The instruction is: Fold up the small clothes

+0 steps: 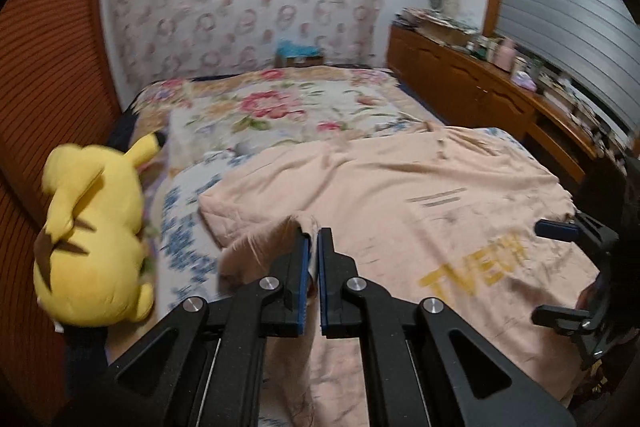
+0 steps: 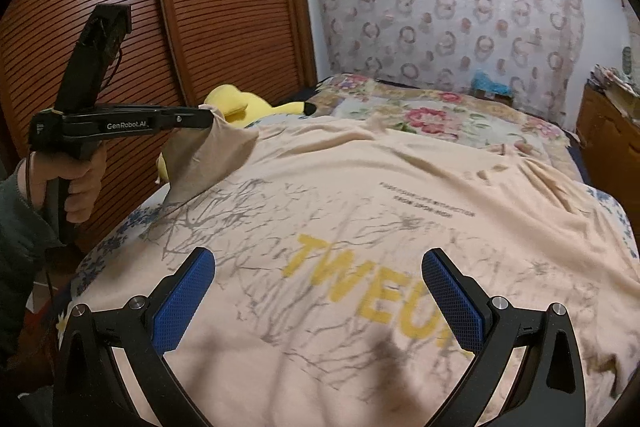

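We are looking along two handheld grippers over a bed (image 1: pixel 280 99) covered with a floral quilt. A peach T-shirt (image 1: pixel 400 195) lies spread across the near half of the bed, printed side up, with yellow block letters and grey branch-like lines across it. Our left gripper (image 1: pixel 313 239) has its two blue-padded fingers drawn almost together, pinching a fold of the shirt's fabric at its left edge; from the right wrist view that same gripper (image 2: pixel 210 118) holds a corner of the shirt lifted off the bed, the cloth hanging from the tip in a slack triangle, and our left hand (image 2: pixel 76 187) wraps its handle. Our right gripper (image 2: pixel 318 291) hovers over the yellow lettering with its fingers spread wide and nothing between them; we cannot tell whether the tips touch the cloth. A yellow plush toy (image 1: pixel 92 243) lies on the left side of the bed, just beside the shirt and near a slatted wooden wardrobe door (image 2: pixel 224 7). A wooden dresser (image 1: pixel 472 83) crowded with small items runs along the right side of the bed.
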Available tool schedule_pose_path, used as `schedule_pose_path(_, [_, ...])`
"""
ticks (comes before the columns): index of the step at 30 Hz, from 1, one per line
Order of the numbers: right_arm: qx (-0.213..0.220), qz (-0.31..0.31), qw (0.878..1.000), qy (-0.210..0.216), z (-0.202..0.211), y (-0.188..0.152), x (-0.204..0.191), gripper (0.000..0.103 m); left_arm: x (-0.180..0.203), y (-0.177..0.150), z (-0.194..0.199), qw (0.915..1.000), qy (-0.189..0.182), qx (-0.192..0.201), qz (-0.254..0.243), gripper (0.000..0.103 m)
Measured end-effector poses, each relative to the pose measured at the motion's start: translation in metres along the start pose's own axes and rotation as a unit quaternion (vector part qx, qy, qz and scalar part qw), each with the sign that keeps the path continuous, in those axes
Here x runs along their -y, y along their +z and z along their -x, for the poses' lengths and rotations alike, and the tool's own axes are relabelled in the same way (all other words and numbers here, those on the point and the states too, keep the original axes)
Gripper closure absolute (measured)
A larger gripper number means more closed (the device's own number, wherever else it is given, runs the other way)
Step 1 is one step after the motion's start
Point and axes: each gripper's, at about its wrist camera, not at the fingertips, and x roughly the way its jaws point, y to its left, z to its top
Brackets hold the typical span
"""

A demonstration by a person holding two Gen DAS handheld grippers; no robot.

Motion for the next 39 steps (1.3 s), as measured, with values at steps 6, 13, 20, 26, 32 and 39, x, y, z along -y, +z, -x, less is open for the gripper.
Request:
schedule_pose_path(6, [0.011, -0.021, 1.0, 0.0, 0.005, -0.005, 0.002, 0.0, 0.043, 0.007, 0.002, 0.9992, -0.021, 0.001, -0.032, 0.097])
schedule_pose_path(13, [0.011, -0.028, 1.0, 0.0, 0.003, -0.011, 0.004, 0.0, 0.047, -0.001, 0.014, 0.9993, -0.015, 0.012, -0.03, 0.08])
schedule_pose_path(20, [0.003, -0.012, 1.0, 0.005, -0.001, -0.005, 0.006, 0.001, 0.021, -0.033, 0.019, 0.9998, 0.015, 0.007, -0.013, 0.064])
schedule_pose_path(26, [-0.006, 0.02, 1.0, 0.008, -0.005, 0.008, 0.006, 0.004, -0.011, -0.062, 0.004, 0.9983, 0.048, -0.032, 0.009, 0.063])
schedule_pose_path(32, [-0.019, 0.042, 0.999, 0.015, -0.021, 0.017, -0.001, 0.007, -0.03, -0.081, -0.017, 0.9954, 0.063, -0.068, 0.024, 0.063])
schedule_pose_path(39, [-0.038, 0.051, 0.998, 0.029, -0.039, 0.023, -0.006, 0.009, -0.036, -0.089, -0.029, 0.9943, 0.065, -0.081, 0.027, 0.061])
